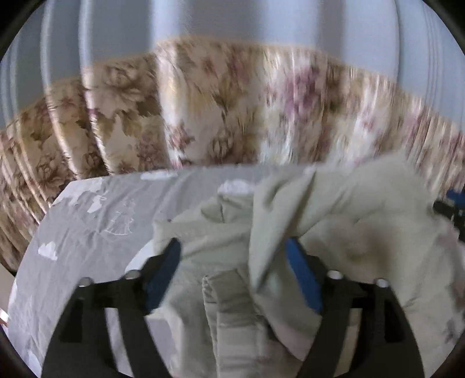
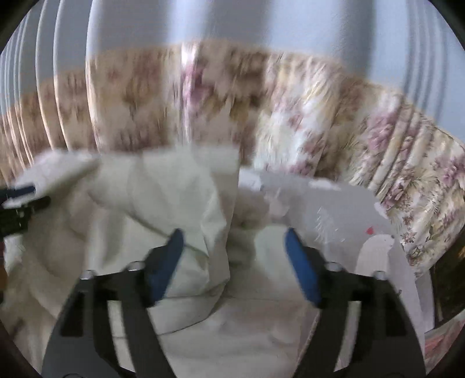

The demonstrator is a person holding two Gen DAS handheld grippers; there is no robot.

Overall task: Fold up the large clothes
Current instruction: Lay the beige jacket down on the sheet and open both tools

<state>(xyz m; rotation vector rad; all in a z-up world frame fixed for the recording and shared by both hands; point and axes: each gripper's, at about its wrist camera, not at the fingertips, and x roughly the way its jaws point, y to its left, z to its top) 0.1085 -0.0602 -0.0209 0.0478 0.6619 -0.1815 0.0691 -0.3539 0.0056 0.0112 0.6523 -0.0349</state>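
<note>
A large pale cream garment (image 1: pixel 334 221) lies crumpled on a grey printed bedsheet (image 1: pixel 87 226). My left gripper (image 1: pixel 234 247) is open, its blue fingers spread either side of a ribbed, bunched part of the garment (image 1: pixel 232 305); cloth drapes over its right finger. The right gripper shows at the far right edge (image 1: pixel 447 206). In the right wrist view the garment (image 2: pixel 162 209) fills the left and centre. My right gripper (image 2: pixel 234 238) is open, fingers straddling a hanging fold. The left gripper (image 2: pixel 20 200) shows at the left edge against the cloth; I cannot tell its grip from there.
A floral cream and pink curtain (image 1: pixel 232 110) hangs behind the bed, with a pale blue-grey sheer curtain (image 1: pixel 232 20) above it. The grey sheet (image 2: pixel 348 221) shows to the right of the garment. Both views are motion-blurred.
</note>
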